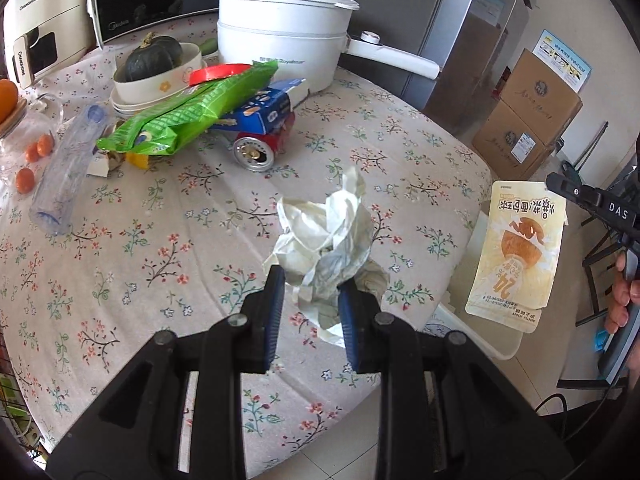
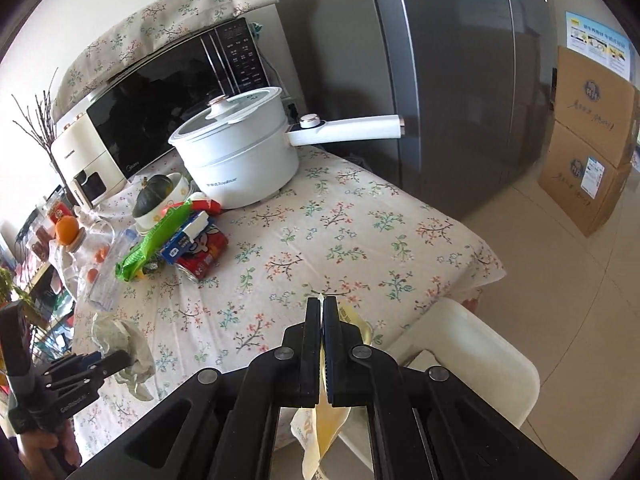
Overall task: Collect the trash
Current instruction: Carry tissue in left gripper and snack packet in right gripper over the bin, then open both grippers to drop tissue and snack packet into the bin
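Trash in hand: crumpled paper (image 1: 326, 240), light, soft, pinched low by left gripper (image 1: 310, 280); wrapper (image 1: 516, 248), thin, slippery, clamped at its edge by right gripper (image 2: 322, 300).

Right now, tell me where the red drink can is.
In the left wrist view the red drink can lies on its side on the floral tablecloth, upper middle, under the blue box, beside the green bag.

We look steeply down along each gripper's fingers from close above the floral tablecloth (image 1: 160, 240). Both views face the white pot (image 2: 240, 160) and grey fridge (image 2: 440, 80); each catches the other gripper at its edge.
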Available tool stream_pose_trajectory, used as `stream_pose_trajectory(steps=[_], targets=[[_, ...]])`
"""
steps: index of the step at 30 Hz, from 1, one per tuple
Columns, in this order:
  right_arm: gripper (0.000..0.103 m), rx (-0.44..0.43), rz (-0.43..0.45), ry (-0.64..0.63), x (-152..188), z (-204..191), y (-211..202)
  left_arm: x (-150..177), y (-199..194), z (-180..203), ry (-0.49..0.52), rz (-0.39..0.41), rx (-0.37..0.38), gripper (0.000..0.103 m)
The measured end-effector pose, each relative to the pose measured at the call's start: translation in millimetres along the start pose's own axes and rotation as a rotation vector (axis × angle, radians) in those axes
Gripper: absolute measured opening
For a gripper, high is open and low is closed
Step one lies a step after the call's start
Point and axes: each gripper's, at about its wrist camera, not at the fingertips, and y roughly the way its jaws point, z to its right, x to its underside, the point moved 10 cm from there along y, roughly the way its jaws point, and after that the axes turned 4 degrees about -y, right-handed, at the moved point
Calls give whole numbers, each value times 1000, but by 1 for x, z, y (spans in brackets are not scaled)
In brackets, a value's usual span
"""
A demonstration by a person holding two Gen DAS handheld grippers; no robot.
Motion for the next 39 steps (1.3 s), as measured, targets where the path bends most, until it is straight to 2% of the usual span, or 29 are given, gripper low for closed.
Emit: stream_pose_trajectory(steps=[10,16,17,19,21,22,30,36,39], targets=[[2,122,-84,98,41,96,3,17,29,84,124,-37,96,28],[4,127,-137,164,62,124,11,28,44,126,183,-63,151,28],[7,120,-151,180,65,127,11,30,46,133,194,-67,158,28],[26,126,-177,205,71,134,12,35,52,145,217,-78,172,28],[65,152,-170,219,74,142,7,38,57,156,239,-86,186,28],[68,162,-165,220,75,143,5,40,60,161,250,-90,191,28],[71,188,-218,206,95,153,-3,55,83,189,303,-129,215,28],[73,207,-225,206,104,165,-10,63,99,203,319,-154,224,29],[74,219,-226,220,107,173,-13,62,101,207,327,-141,230,36]])
